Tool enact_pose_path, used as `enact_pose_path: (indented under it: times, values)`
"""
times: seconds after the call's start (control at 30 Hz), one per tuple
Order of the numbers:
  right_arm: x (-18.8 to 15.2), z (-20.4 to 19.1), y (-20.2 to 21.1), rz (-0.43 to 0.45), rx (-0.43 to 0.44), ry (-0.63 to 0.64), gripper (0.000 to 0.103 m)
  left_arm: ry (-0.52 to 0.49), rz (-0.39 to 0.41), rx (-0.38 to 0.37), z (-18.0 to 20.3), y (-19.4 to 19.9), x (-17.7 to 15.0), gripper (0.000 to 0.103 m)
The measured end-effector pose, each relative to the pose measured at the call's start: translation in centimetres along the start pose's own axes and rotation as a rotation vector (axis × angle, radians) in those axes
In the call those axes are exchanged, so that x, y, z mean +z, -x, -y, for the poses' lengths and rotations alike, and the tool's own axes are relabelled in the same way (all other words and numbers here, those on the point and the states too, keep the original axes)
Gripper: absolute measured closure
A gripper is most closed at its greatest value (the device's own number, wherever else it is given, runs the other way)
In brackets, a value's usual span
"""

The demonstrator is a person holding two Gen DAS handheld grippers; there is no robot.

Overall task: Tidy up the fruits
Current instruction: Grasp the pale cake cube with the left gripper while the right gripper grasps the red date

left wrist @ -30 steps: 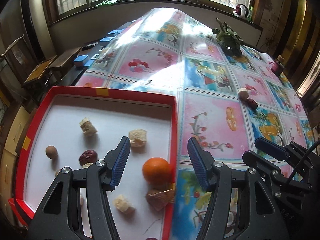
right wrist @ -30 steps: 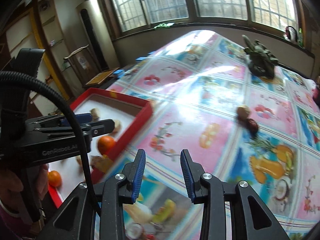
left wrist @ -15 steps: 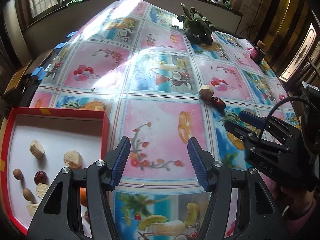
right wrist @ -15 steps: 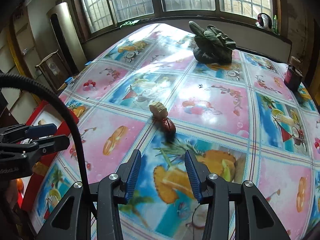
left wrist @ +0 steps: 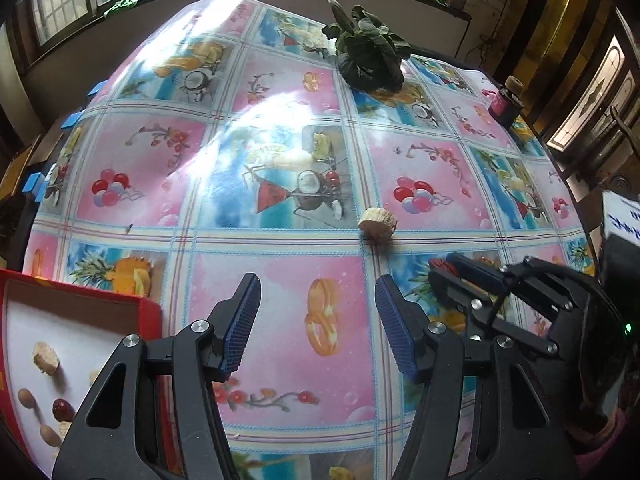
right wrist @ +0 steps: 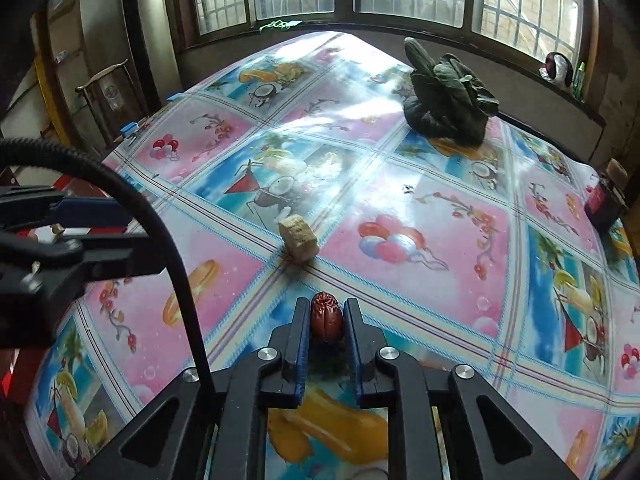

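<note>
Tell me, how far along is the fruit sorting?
Several pieces already lie in the red-rimmed white tray. The right gripper is shut on a wrinkled dark-red date. The pale tan chunk sits on the tablecloth; the left gripper is open.

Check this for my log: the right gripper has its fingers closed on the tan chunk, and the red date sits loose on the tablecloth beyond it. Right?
Swapped. The right wrist view shows the right gripper with its fingers closed on the red date; the tan chunk is what sits loose on the tablecloth beyond it.
</note>
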State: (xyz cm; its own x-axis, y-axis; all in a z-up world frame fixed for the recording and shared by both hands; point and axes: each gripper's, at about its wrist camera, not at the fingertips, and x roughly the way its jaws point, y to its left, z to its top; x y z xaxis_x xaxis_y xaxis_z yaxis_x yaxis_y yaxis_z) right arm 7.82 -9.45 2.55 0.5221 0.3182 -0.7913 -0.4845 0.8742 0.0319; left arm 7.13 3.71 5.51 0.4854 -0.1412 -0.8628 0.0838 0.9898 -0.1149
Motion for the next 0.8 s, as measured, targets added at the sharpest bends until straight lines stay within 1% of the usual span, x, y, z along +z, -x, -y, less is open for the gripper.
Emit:
enact_pose_path:
  times: [0.13,0.27,0.37,0.47,0.53,0.57,0.6,0.7,0.8]
  values:
    - [-1.9,1.5,1.7,-0.017,-0.022,-0.052,0.087,-0.051,-0.011,-0.038,1.7,-1.8,1.6,0.043]
    - [-2.8,2.6,2.2,-0.010,-0.004,-0.092,0.087,-0.102,-0.022,-0.033,3.1,-3.7,3.0,0.043]
    - [-2.9,2.9,2.0,-0.011,0.010,-0.092,0.087,-0.139,-0.040,-0.024,3.6,-5.2,3.7,0.043]
    - [-2.9,3.1,1.9,-0.011,0.023,-0.093,0.087,-0.147,-0.053,-0.022,3.7,-6.5,4.1,0.043]
    - [-2.9,3.2,1.9,-0.009,0.032,-0.100,0.087,-0.137,-0.046,-0.020,3.6,-6.8,4.1,0.048]
    - [-2.9,3.4,1.9,-0.009,0.035,-0.102,0.087,-0.133,-0.030,-0.007,3.5,-6.7,4.1,0.065]
    - [-2.9,3.4,2.0,-0.009,0.036,-0.102,0.087,-0.136,-0.025,0.014,3.4,-6.7,4.1,0.077]
    - [-2.9,3.3,1.9,-0.010,0.032,-0.099,0.087,-0.118,-0.038,-0.016,2.7,-6.5,4.0,0.077]
    - [-2.8,3.4,1.9,-0.010,0.039,-0.103,0.087,-0.118,-0.035,-0.018,2.5,-5.5,3.2,0.077]
